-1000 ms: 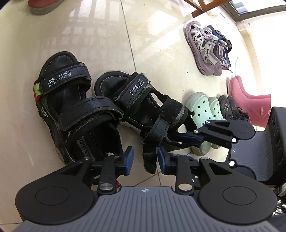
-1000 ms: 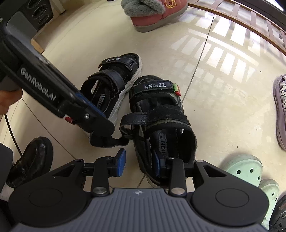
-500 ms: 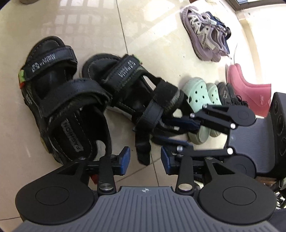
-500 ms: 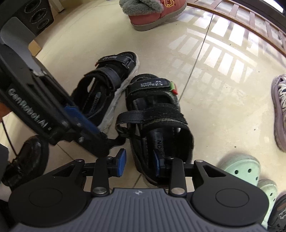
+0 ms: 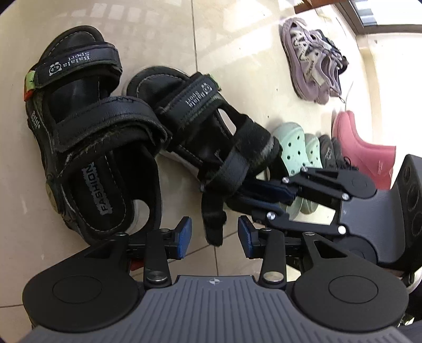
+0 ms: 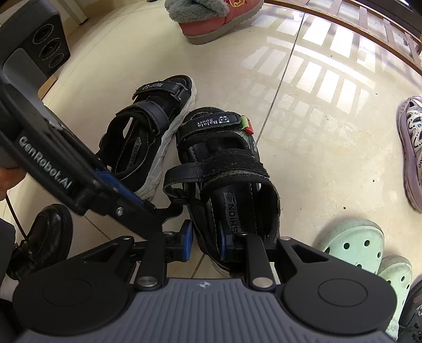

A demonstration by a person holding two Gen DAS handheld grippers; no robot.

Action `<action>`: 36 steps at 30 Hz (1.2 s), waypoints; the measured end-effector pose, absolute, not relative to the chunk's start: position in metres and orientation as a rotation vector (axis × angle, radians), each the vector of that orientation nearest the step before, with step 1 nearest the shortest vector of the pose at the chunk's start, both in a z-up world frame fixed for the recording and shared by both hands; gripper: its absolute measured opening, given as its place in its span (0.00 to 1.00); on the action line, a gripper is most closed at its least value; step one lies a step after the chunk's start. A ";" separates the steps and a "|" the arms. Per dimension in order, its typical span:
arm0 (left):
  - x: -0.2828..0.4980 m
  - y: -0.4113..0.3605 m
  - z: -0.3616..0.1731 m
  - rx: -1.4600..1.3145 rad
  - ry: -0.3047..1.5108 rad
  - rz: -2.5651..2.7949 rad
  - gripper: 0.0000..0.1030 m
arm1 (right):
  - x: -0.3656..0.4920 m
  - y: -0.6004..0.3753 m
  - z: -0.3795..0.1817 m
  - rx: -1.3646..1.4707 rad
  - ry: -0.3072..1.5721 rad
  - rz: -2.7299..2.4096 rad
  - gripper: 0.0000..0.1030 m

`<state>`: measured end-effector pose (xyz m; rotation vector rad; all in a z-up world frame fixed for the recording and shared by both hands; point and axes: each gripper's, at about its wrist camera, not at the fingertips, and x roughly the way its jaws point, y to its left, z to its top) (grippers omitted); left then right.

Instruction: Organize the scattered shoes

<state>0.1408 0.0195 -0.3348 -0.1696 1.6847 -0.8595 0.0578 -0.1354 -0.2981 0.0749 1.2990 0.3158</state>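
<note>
Finish the squeeze with the right tongs (image 6: pixel 204 242), now closing astride the heel wall of the nearer black sandal (image 6: pixel 224 168), one pad inside the shoe and one outside; apparently not yet clamped, so seat both pads squarely on the wall before lifting. Leave the left tongs (image 5: pixel 212 236) spread around the loose strap end (image 5: pixel 213 224), which hangs between the pads untouched, or pinch it low to stop the flap swinging. Lift gently off the floor (image 5: pixel 237 66) and set the sandal straight beside its mate (image 5: pixel 87 137), toes level, soles flat.

Shown only from the left wrist: that dangling strap between spread pads, the sandal tipped against its mate, lilac sneakers (image 5: pixel 308 58) and a pink boot (image 5: pixel 364 150) further off. Shown only from the right wrist: the pads straddling the heel, a furry pink slipper (image 6: pixel 211 18), a person's black shoe (image 6: pixel 42 237). Mint clogs (image 6: pixel 353 242) in both.
</note>
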 end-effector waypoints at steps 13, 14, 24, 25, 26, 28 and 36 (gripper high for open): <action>0.136 0.025 -0.325 -0.041 1.630 -0.878 0.07 | 0.059 -0.133 -0.300 0.045 1.304 0.299 0.23; 0.136 0.027 -0.324 -0.031 1.628 -0.877 0.06 | 0.058 -0.132 -0.300 0.043 1.303 0.298 0.23; 0.138 0.035 -0.324 -0.011 1.635 -0.867 0.04 | 0.058 -0.129 -0.301 0.051 1.305 0.296 0.24; 0.139 0.037 -0.324 -0.032 1.640 -0.864 0.04 | 0.058 -0.129 -0.301 0.056 1.304 0.297 0.27; 0.140 0.038 -0.325 -0.054 1.644 -0.862 0.04 | 0.058 -0.130 -0.300 0.065 1.298 0.295 0.30; 0.142 0.040 -0.326 -0.100 1.654 -0.855 0.05 | 0.059 -0.129 -0.299 0.078 1.291 0.298 0.32; 0.148 0.044 -0.333 -0.203 1.689 -0.825 0.12 | 0.062 -0.125 -0.298 0.062 1.288 0.306 0.32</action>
